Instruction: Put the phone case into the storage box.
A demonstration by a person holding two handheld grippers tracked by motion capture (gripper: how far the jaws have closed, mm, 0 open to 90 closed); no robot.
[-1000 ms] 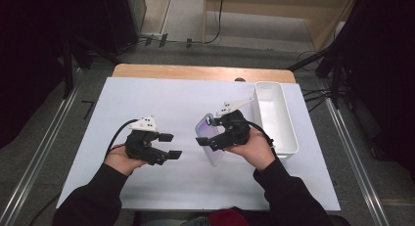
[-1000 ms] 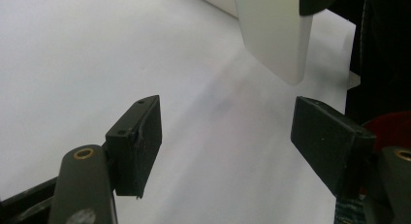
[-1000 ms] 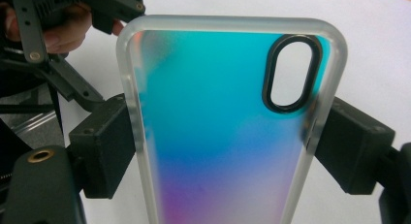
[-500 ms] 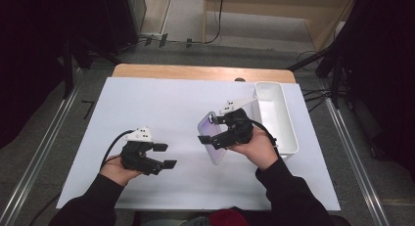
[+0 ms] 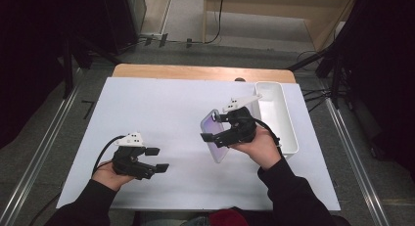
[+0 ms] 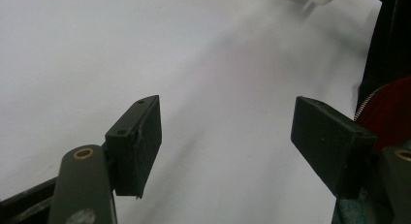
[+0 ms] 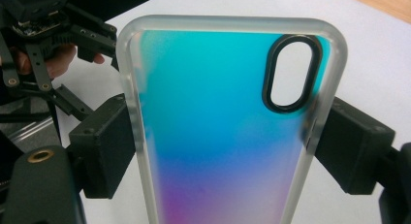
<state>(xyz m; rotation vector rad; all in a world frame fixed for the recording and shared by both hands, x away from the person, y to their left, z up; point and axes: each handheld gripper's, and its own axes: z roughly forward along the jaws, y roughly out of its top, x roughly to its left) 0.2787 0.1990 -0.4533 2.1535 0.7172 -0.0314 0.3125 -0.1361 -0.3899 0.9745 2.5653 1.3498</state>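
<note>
Left hand (image 5: 110, 173) lower, nearer table edge

The high view looks forward and down from above the person's side, taking in the whole white table (image 5: 161, 108), the white bin (image 5: 279, 113) at its right and the floor beyond; forearms enter from the bottom edge. The left gripper view sits close behind the left gripper (image 6: 228, 146), facing low across bare table surface towards its far edge. The right gripper view sits very near the right gripper (image 7: 223, 151), facing the phone case (image 7: 228, 127) between the jaws; behind it the left gripper (image 7: 43, 44) appears, shared with the high view (image 5: 154, 160), as is the case (image 5: 215, 135).
</note>
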